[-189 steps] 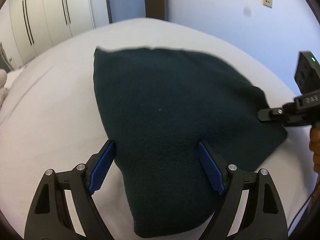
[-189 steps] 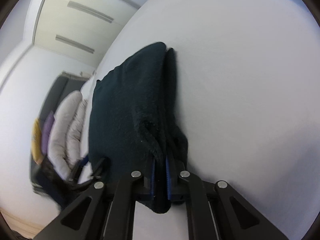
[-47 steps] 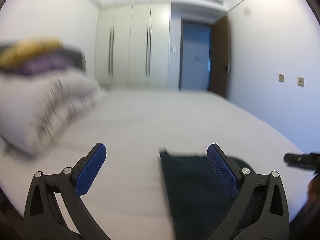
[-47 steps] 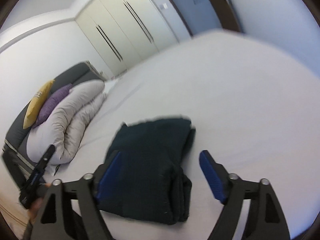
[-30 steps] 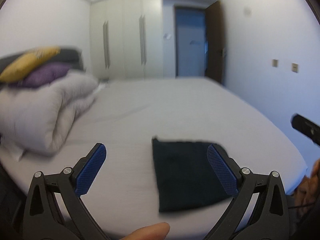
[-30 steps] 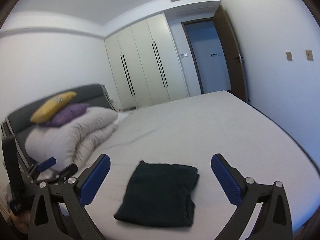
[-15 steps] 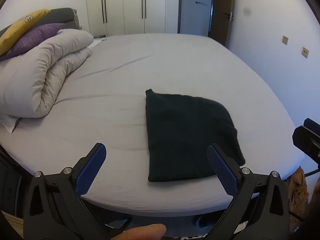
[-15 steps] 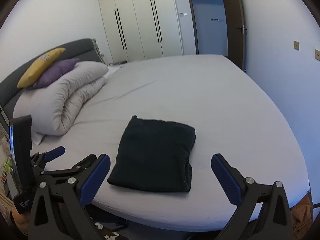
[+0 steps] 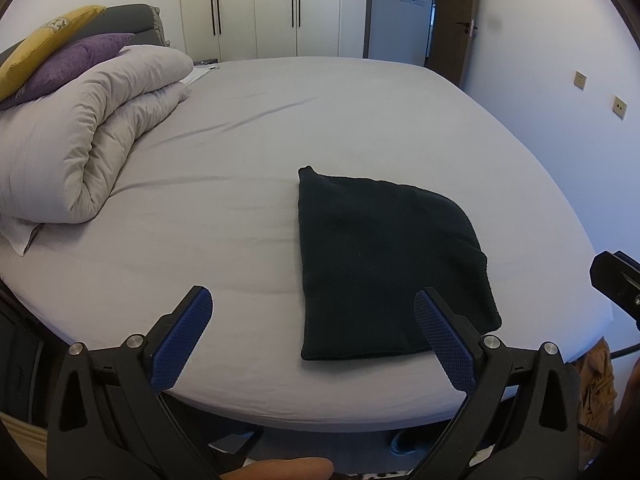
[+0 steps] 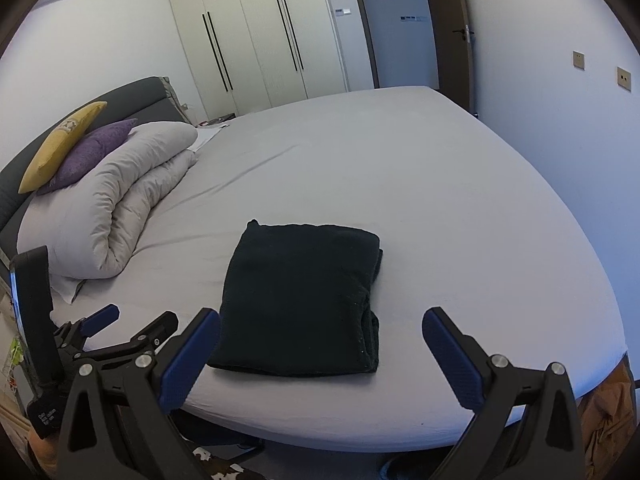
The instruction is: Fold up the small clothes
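Observation:
A dark green-black garment (image 9: 384, 264) lies folded into a flat rectangle near the front edge of the grey bed (image 9: 280, 128). It also shows in the right wrist view (image 10: 304, 296), with stacked layers along its right side. My left gripper (image 9: 312, 320) is open and empty, held back from the bed's edge. My right gripper (image 10: 320, 336) is open and empty, also back from the edge. The left gripper shows at the lower left of the right wrist view (image 10: 132, 328).
A rolled grey duvet (image 9: 80, 136) with purple (image 9: 76, 60) and yellow (image 9: 44, 40) pillows lies at the left by the headboard. White wardrobes (image 10: 256, 40) and an open door (image 10: 400, 28) stand at the back. A wall (image 10: 560, 100) runs on the right.
Both grippers let go of the garment and pulled back from the bed. In the last half second both views steadied and barely shifted.

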A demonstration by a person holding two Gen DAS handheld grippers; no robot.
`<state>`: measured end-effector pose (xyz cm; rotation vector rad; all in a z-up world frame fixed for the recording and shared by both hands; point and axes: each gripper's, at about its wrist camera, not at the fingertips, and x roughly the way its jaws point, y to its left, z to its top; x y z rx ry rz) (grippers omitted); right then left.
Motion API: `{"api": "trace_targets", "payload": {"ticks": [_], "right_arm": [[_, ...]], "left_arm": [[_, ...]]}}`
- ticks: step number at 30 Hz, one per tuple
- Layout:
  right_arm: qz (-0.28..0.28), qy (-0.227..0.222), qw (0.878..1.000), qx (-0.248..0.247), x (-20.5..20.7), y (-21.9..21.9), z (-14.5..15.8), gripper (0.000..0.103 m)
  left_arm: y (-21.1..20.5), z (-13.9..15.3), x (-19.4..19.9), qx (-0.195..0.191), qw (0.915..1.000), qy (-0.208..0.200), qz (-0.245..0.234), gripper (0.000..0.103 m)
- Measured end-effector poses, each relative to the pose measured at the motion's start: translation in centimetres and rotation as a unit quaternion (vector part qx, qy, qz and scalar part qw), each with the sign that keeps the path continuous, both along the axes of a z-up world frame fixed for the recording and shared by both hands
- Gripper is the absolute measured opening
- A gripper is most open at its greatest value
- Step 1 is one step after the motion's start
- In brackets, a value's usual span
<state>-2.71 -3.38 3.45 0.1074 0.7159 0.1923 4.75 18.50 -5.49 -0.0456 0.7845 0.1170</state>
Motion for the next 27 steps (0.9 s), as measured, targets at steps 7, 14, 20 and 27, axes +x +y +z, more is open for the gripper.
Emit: {"api": "trace_targets", "payload": {"ticks": [7, 14, 20, 27], "right_arm": [[0.003, 0.002, 1.0, -0.009, 0.18, 0.22, -0.09, 0.103], [0.005, 0.005, 1.0, -0.012, 0.27, 0.48, -0.44, 0.103], [0.004, 0.008, 1.0, -0.012, 0.29, 0.58, -0.73, 0.103], [0.003, 0.009, 1.0, -0.012, 0.27, 0.59, -0.85, 0.103]], "left_arm": [[0.18, -0.1, 0.09, -0.001, 1.0, 0.002, 0.001, 0.103], [0.36, -0.23, 0.13, -0.001, 1.0, 0.003, 0.001, 0.103], [0.39, -0.23, 0.12, -0.001, 1.0, 0.003, 0.001, 0.103], [0.47, -0.38, 0.13, 0.0, 1.0, 0.004, 0.001, 0.103]]}}
